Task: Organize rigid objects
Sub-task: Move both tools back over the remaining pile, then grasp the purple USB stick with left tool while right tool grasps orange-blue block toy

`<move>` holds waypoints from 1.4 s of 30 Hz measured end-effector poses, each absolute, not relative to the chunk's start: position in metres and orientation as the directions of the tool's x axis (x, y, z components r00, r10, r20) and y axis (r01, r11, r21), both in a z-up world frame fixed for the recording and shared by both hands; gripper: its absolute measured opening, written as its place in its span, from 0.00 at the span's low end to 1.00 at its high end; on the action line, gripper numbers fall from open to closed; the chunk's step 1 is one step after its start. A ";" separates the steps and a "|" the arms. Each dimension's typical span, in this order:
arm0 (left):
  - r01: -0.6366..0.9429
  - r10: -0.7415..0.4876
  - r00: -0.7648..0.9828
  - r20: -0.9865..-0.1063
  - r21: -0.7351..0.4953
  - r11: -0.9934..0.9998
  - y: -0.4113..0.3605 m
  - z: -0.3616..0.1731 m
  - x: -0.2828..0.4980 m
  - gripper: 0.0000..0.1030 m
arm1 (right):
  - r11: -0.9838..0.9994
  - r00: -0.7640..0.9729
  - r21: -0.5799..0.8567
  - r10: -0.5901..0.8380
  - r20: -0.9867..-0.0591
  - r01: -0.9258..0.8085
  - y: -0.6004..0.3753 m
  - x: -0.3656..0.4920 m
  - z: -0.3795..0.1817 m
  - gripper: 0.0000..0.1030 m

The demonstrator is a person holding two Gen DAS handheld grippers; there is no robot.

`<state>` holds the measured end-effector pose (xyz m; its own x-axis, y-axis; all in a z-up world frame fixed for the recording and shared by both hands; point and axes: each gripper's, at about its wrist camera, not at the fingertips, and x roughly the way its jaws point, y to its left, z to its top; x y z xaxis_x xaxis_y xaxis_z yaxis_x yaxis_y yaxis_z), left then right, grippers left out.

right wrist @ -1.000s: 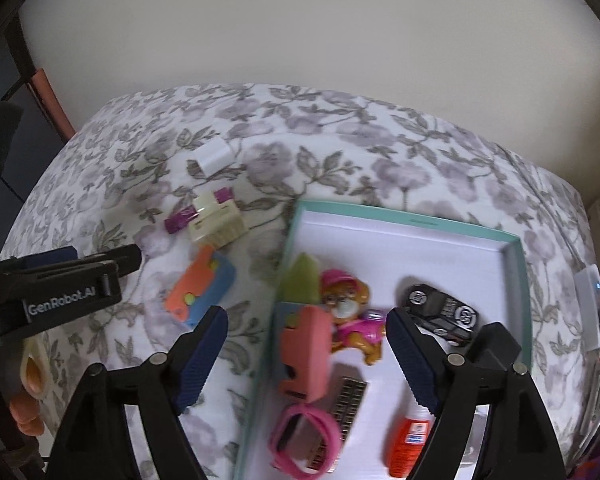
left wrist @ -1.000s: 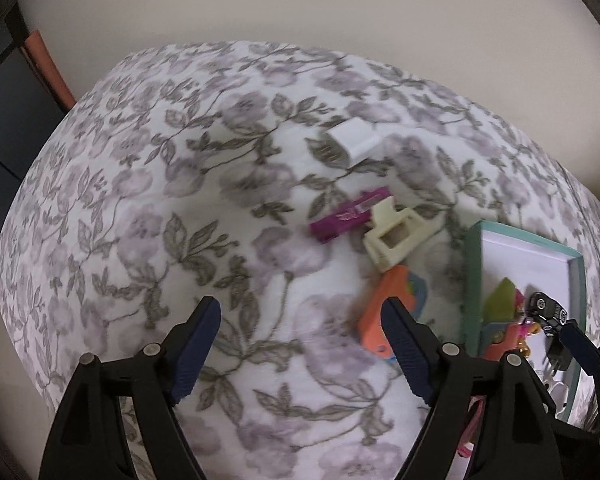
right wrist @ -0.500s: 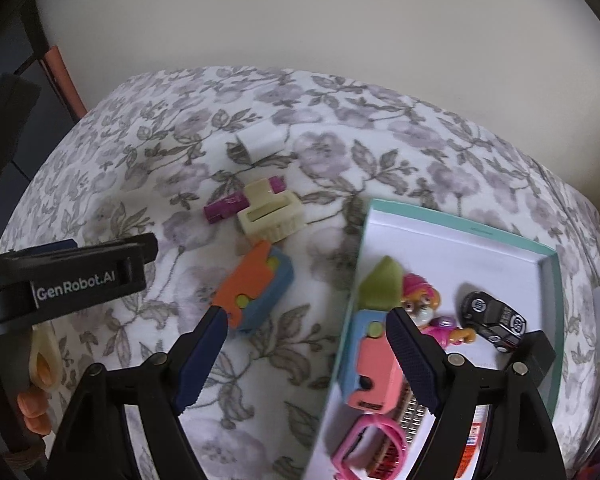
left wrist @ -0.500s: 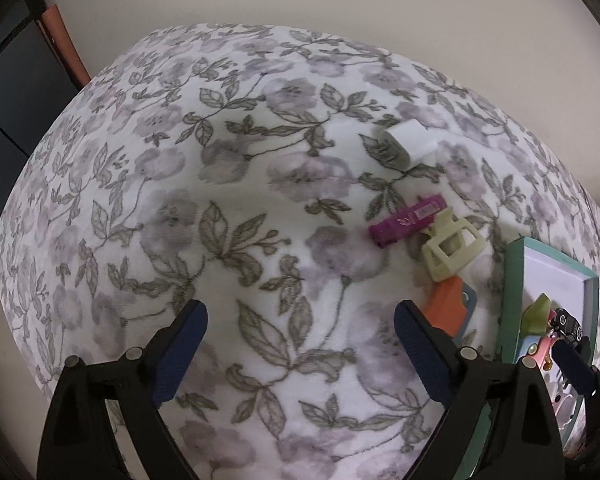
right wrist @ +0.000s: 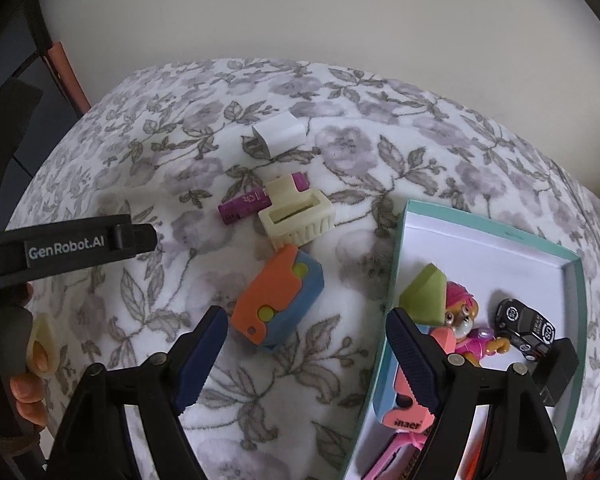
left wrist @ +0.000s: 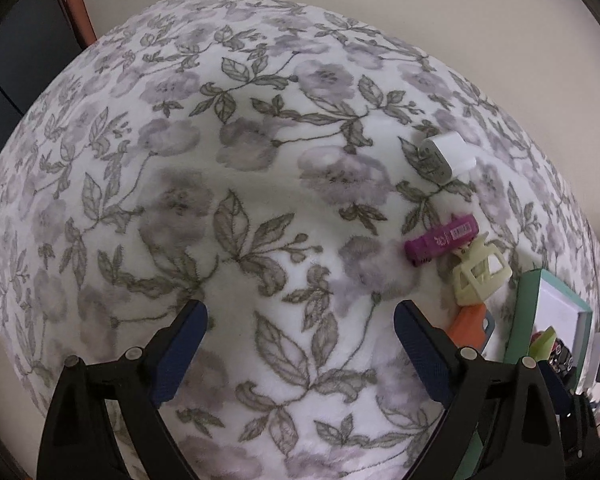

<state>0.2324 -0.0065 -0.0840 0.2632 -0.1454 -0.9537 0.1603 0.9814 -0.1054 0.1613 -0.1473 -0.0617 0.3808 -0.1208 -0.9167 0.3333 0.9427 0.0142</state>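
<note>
Black-framed right hand-held gripper [right wrist: 304,336] angled down, jaws wide and empty — orange-and-blue toy [right wrist: 278,294] between them on floral cloth, left hand-held gripper [left wrist: 300,330] likewise spread over bare cloth, teal tray [right wrist: 392,280] beside, perhaps touching.

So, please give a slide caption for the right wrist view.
Open right gripper above orange-and-blue toy, beside the teal box.

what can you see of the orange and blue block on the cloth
The block is a chunky, hard-looking plastic piece: an orange top layer interlocked with a blue body, with yellow-green round studs showing at the seam and a small hole near one orange corner. It lies flat and skewed on the cloth, outside the tray. The cream basket sits right at its far end. The right tongs are open just short of it, not touching.
</note>
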 end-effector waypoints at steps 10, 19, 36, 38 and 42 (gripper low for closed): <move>0.177 -0.183 0.247 -0.951 -0.141 0.974 -0.016 -0.094 0.247 0.92 | 0.958 0.394 0.012 -0.106 -0.913 0.286 -0.139 0.176 -0.078 0.81; 0.240 -0.209 0.276 -0.938 -0.143 0.960 -0.034 -0.097 0.257 0.92 | 0.955 0.387 0.032 -0.088 -0.918 0.294 -0.143 0.184 -0.094 0.78; 0.389 -0.226 0.329 -0.917 -0.086 0.917 -0.088 -0.111 0.255 0.92 | 0.950 0.398 0.088 -0.040 -0.917 0.300 -0.150 0.190 -0.105 0.57; 0.404 -0.218 0.342 -0.914 -0.067 0.913 -0.094 -0.113 0.255 0.92 | 0.949 0.399 0.090 -0.039 -0.916 0.301 -0.153 0.188 -0.103 0.54; 0.423 -0.218 0.357 -0.908 -0.050 0.905 -0.102 -0.118 0.255 0.82 | 0.947 0.403 0.101 -0.033 -0.914 0.305 -0.158 0.186 -0.102 0.52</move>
